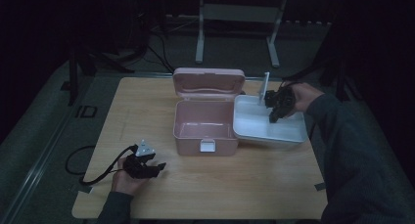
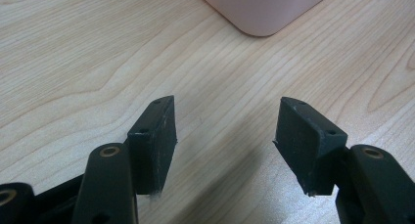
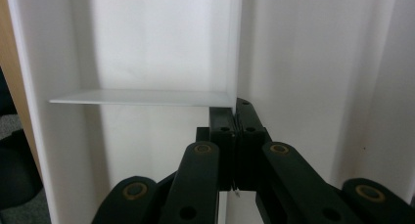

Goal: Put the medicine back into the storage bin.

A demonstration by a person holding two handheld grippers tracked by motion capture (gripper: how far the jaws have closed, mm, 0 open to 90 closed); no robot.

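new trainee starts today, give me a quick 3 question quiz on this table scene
1. True or false: the pink plastic box with the white front latch has its lid shut.
2. Which gripper has its jaws spread apart over bare wood? A) left gripper B) right gripper
3. Fill in: the right gripper's jaws are pressed together on a thin partition of the white plastic ____ that stands against the box's side.

Key
1. False: the lid stands raised behind the box.
2. A: the left gripper rests over the light wooden table, holding nothing.
3. tray
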